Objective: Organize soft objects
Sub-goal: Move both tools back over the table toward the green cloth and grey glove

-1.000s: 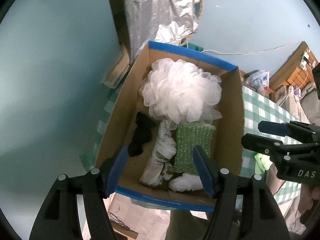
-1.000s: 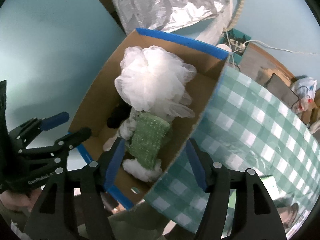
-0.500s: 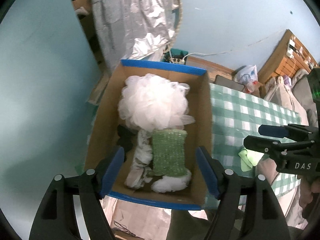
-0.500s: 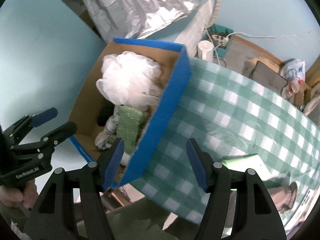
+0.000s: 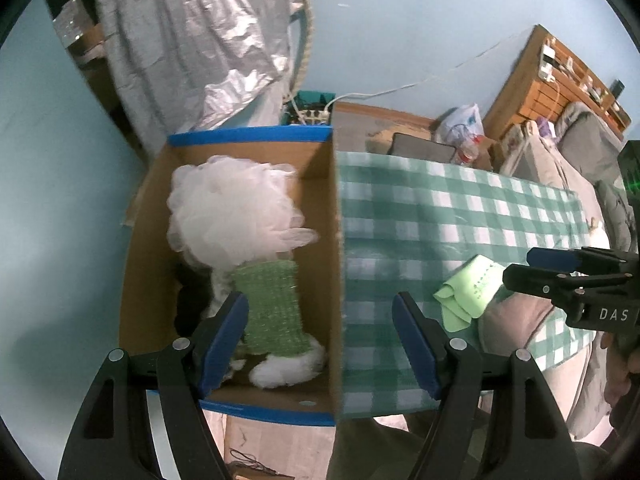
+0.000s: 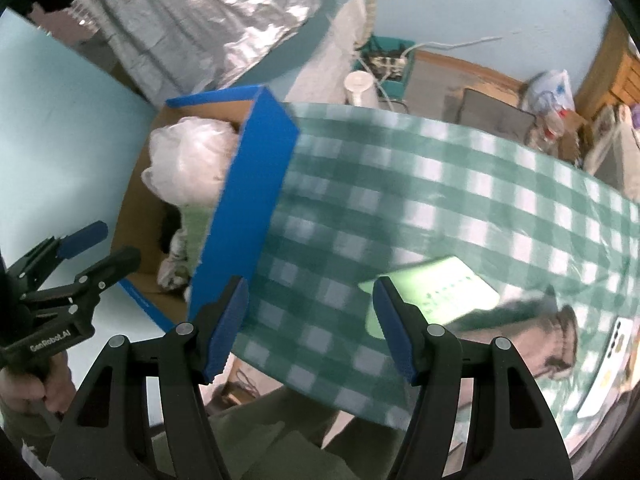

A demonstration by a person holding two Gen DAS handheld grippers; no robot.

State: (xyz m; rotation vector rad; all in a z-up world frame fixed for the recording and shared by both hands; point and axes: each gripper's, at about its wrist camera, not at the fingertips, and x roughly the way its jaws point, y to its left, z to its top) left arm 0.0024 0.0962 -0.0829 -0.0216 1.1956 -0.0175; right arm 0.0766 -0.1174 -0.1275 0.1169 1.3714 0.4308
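Observation:
A cardboard box (image 5: 148,248) with blue rims stands at the table's left end. It holds a white bath pouf (image 5: 232,208), a green knitted cloth (image 5: 272,304), a black item (image 5: 192,308) and white pieces. My left gripper (image 5: 320,332) is open and empty above the box's right wall. A light green cloth (image 5: 468,292) lies on the checked tablecloth (image 5: 440,216). My right gripper (image 6: 312,328) is open and empty over the tablecloth, left of the light green cloth (image 6: 436,292). The box (image 6: 248,200) and pouf (image 6: 188,160) show at its left.
A grey-brown soft item (image 5: 512,320) lies by the green cloth. A phone (image 6: 616,364) lies at the table's right end. Silver foil sheeting (image 5: 192,40), a power strip (image 5: 312,108) and a wooden shelf (image 5: 560,76) stand behind the table.
Both grippers have swung right, from over the box toward the tablecloth. The light green cloth has come into the right wrist view. Both stay open.

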